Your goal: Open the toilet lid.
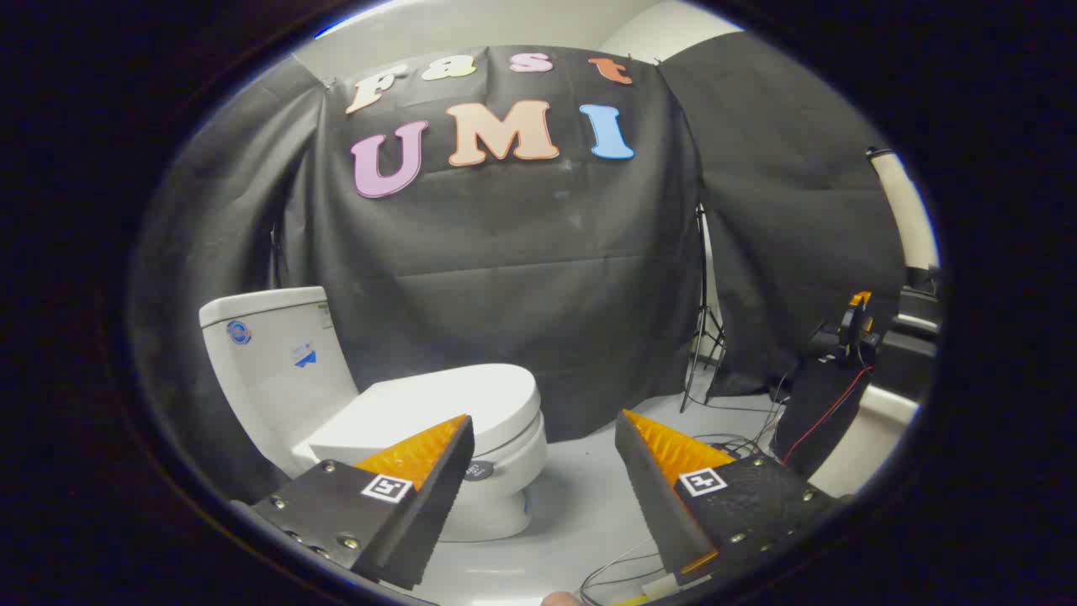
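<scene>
Fingers: the gripper (543, 421) was spread wide with nothing between its fingers, likely readied to hook the lid's edge.
Lid: the toilet lid (437, 404) lay flat and closed on the toilet (496, 488), just beyond the left finger, its front rim nearest and probably the easiest place to lift.
Tank: the tank (269, 362) stood upright behind the lid against the booth wall.
Bowl contents: hidden under the closed lid.
Floor: loose cables (732, 438) trailed on the floor (580, 505) beyond the right finger, near a light stand (702, 337).

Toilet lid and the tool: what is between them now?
Gripper view: nothing lies between. The open tool is short of the closed toilet lid; only bare grey floor shows between its fingers.
</scene>
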Action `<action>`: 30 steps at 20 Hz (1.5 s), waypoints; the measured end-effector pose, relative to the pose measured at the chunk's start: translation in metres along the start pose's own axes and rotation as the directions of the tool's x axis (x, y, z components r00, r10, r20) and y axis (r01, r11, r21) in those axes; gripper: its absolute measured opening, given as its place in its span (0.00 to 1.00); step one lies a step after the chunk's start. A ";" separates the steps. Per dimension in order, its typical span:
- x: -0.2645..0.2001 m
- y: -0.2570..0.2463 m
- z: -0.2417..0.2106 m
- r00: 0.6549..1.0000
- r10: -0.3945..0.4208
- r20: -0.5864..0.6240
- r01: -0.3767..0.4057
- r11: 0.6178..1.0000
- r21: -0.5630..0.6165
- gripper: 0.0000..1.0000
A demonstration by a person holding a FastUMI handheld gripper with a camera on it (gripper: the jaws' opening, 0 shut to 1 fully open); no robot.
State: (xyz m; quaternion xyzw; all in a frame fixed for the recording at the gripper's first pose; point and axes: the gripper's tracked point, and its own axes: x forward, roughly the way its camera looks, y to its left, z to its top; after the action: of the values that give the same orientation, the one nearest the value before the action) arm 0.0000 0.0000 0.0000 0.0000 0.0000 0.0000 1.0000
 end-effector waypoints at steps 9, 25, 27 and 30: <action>0.015 0.017 -0.015 0.999 0.017 -0.029 -0.018 1.000 -0.024 0.99; 0.070 0.048 -0.039 0.985 0.071 -0.160 -0.039 0.980 0.195 0.99; 0.080 0.052 -0.054 0.972 0.074 -0.221 -0.017 0.968 0.249 1.00; 0.101 0.061 -0.074 0.952 0.087 -0.295 0.018 0.941 0.338 1.00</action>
State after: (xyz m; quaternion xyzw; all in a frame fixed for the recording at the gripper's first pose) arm 0.1009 0.0606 -0.0739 0.1707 0.1546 0.0178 0.9730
